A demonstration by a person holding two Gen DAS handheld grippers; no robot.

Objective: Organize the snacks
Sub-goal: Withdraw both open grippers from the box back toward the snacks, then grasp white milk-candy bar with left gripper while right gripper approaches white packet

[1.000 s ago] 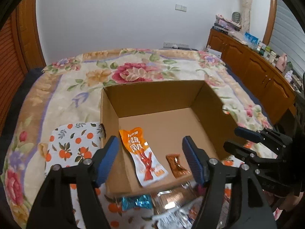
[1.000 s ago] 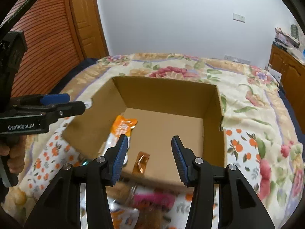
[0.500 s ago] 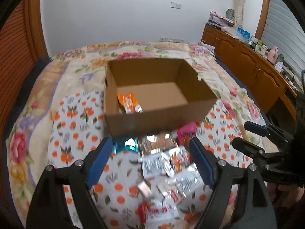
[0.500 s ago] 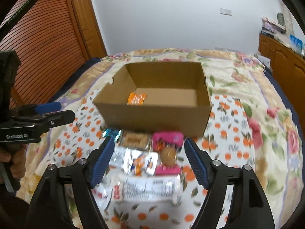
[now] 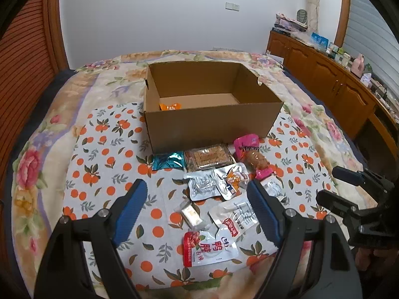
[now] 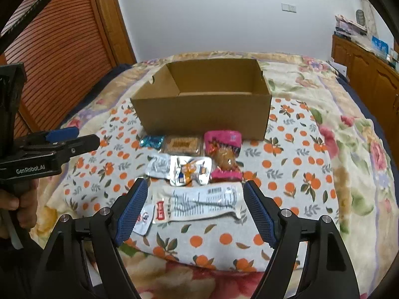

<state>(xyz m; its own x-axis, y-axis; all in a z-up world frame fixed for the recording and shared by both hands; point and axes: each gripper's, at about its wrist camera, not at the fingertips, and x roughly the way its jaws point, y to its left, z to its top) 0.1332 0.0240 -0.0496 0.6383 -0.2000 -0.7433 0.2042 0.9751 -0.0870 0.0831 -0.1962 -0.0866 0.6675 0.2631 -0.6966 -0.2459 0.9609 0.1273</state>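
On the bed before you the cardboard box (image 5: 212, 122) stands on the printed cloth (image 5: 104, 154), one snack packet (image 5: 169, 106) inside at its left, the remaining snack packets (image 5: 214, 182) lying clustered in front of it, and a sideboard (image 5: 331, 84) standing to your right.

box (image 5: 212, 122): open cardboard, upright on the bed, orange packet (image 5: 169, 106) inside
loose snacks (image 5: 214, 186): foil, teal and pink packets lay scattered before its near wall

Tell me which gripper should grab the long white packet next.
Right. The right gripper, jaws opening, frames the long white packet; the left gripper points at a small clear-wrapped bar instead.
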